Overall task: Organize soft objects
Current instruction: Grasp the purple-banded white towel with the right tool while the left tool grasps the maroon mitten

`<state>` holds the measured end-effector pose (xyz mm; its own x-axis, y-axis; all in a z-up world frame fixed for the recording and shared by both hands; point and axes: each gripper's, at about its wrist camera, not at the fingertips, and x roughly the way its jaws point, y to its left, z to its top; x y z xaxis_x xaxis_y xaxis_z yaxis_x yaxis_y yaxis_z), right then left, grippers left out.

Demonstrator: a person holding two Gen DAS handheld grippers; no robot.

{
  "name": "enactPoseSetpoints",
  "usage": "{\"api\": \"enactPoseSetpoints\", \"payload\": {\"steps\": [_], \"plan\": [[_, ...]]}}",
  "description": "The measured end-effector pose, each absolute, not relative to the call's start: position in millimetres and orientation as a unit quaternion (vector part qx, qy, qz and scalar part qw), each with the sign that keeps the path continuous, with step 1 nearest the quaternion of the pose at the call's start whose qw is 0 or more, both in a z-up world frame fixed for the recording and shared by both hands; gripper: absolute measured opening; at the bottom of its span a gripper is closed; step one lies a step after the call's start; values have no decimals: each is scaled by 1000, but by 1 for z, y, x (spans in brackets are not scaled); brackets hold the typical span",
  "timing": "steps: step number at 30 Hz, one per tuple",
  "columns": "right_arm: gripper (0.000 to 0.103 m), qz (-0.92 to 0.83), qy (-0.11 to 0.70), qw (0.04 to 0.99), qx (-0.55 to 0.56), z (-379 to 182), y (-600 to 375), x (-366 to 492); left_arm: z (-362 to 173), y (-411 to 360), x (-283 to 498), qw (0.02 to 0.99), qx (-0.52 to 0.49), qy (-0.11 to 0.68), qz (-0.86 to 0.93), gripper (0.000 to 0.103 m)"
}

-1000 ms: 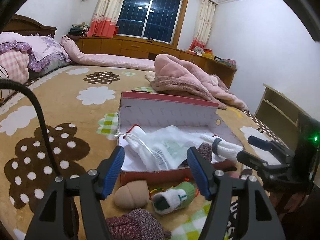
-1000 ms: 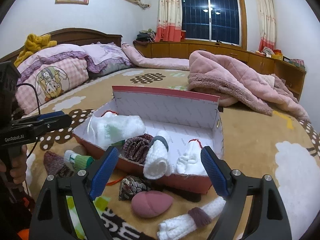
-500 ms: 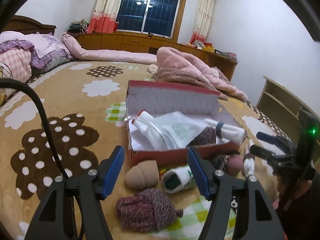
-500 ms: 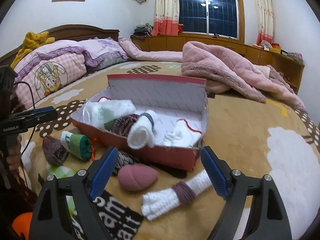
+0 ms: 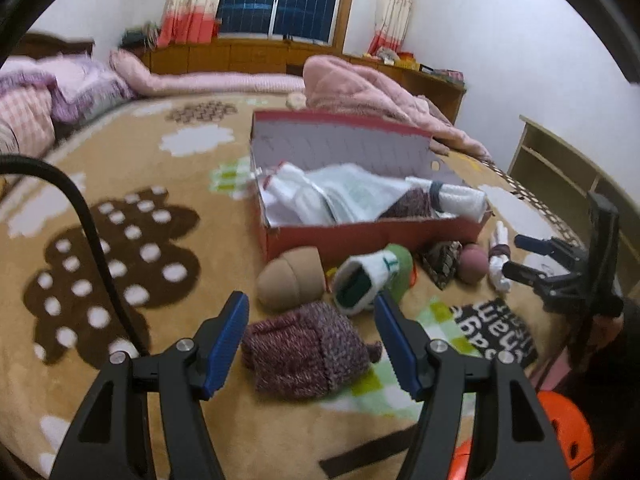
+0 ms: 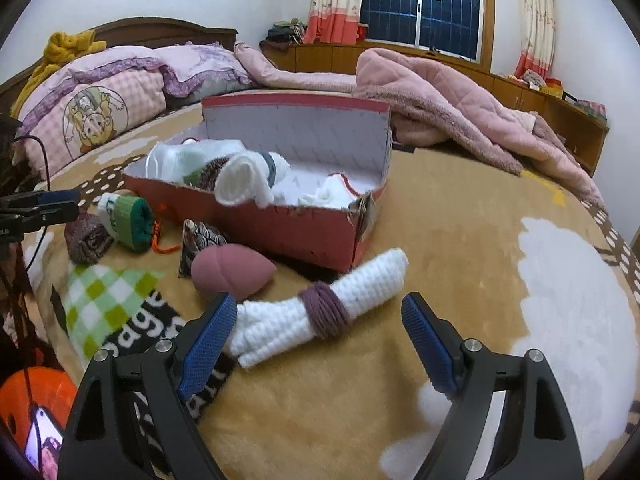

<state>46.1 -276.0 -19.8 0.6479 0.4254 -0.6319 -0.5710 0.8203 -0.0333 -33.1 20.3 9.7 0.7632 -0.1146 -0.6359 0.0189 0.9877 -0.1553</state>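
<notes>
Several soft items lie in the red cardboard shoebox (image 6: pixel 320 224), frame centre | five wait outside | left gripper (image 5: pixel 310 340) spread, empty, over maroon knitted bundle (image 5: pixel 304 350) | right gripper (image 6: pixel 316 338) spread around white knitted roll (image 6: pixel 320 304), lower centre, unclamped

Socks (image 5: pixel 304 354) before box (image 5: pixel 372 236) on bed (image 5: pixel 120 184)
</notes>
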Motion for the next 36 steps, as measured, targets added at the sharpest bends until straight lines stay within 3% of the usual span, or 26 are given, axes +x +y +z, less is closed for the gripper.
{"api": "enactPoseSetpoints", "payload": {"steps": [3,5,8,10,11,13,19,28,29,30,33,36], "plan": [[86,285,311,899,-116,-19,-273,45,8,23,-30,930,-87,354,-41,71],[86,291,308,898,-121,-18,-271,43,7,23,-29,926,-87,363,-47,79],[86,297,307,895,-128,-19,-266,41,-8,25,-21,906,-104,405,-61,77],[86,300,304,895,-131,-20,-264,40,-20,25,-17,900,-98,423,-38,59],[86,300,303,895,-133,-21,-264,40,-22,25,-17,900,-86,426,-28,57],[86,298,301,895,-139,-22,-263,40,-21,26,-15,899,-87,429,-21,42],[86,294,335,885,-134,-30,-261,50,-17,33,-17,897,-116,425,-22,32],[86,282,375,878,-93,-38,-259,68,-5,-3,-28,904,-75,414,-77,31],[79,281,380,878,-78,-36,-260,71,-5,-9,-27,906,-63,412,-76,31],[64,277,383,879,-67,-36,-261,73,-4,-13,-28,908,-55,409,-76,31],[47,254,398,880,-55,-36,-263,78,0,-21,-29,913,-40,399,-81,31],[38,244,399,882,-65,-34,-263,76,4,-20,-30,915,-44,392,-80,31]]}}
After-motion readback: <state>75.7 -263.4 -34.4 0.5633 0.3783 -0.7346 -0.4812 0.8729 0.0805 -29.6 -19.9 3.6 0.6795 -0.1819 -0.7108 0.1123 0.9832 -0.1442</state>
